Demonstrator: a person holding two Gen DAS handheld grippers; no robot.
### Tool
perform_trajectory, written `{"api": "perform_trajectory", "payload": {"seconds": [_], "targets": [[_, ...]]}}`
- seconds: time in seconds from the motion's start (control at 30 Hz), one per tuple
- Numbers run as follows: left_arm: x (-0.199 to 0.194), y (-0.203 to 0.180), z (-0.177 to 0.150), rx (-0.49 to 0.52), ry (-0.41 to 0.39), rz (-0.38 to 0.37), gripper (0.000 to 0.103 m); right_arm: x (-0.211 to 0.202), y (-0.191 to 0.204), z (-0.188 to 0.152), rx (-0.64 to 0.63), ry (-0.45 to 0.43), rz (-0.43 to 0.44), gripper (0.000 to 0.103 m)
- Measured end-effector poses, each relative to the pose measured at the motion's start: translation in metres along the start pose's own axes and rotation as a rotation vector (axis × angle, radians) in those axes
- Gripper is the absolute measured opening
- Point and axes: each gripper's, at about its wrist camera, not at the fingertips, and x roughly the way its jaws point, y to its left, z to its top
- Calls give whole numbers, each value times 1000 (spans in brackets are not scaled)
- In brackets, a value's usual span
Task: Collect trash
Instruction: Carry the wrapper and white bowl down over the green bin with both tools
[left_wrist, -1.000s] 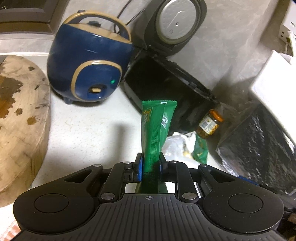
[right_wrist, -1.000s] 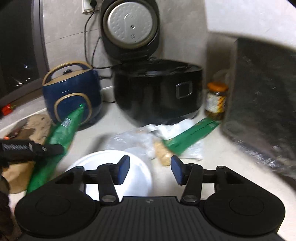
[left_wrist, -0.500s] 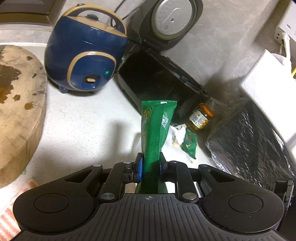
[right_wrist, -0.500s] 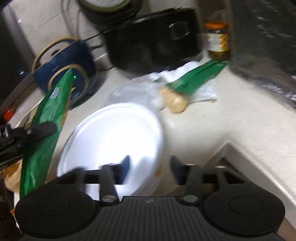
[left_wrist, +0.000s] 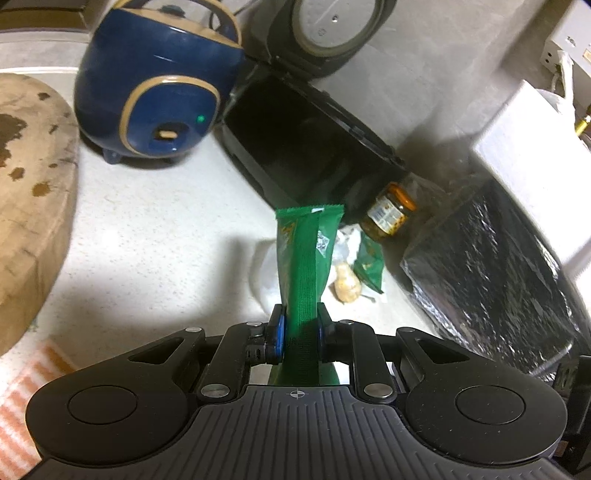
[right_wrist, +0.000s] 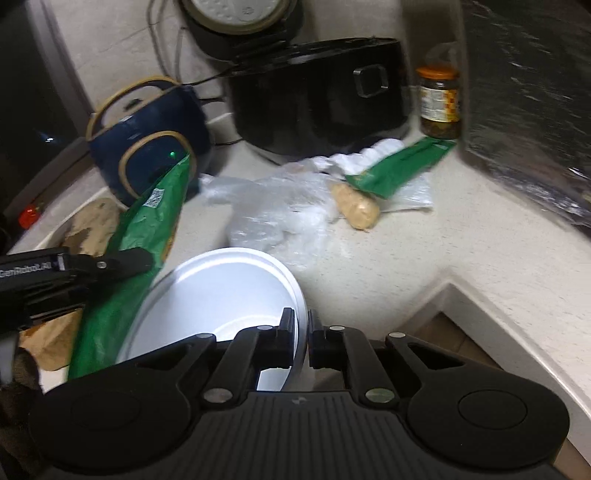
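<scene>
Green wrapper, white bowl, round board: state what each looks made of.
Green wrapper: thin plastic film, glossy; it creases, and its top edge is a crimped seal.
White bowl: smooth, with a slight sheen and a thin rim; plastic or coated paper, can't tell which.
Round board: thick bare wood, matte, with dark stains and a rough edge.

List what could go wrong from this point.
1. The right gripper pinches only the white bowl's rim, so the bowl could tip or slip.
2. The green wrapper, clamped low in the left gripper, is long and floppy; it may miss the bowl.
3. A second green wrapper and plastic bags lie close to the jar.
</scene>
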Motion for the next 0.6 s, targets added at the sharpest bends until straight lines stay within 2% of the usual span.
{"api": "perform_trajectory", "payload": {"seconds": [0.3,0.47,0.6], "targets": [[4,2,3,-2,16,-29,20,-2,-5,-4,49,17,-5,10],[1,3,4,-5,11,-35,20,8,-5,-5,74,60,11,18],[-4,5,4,-11,-4,-34,20,12,-1,-4,67,61,16,26]]}}
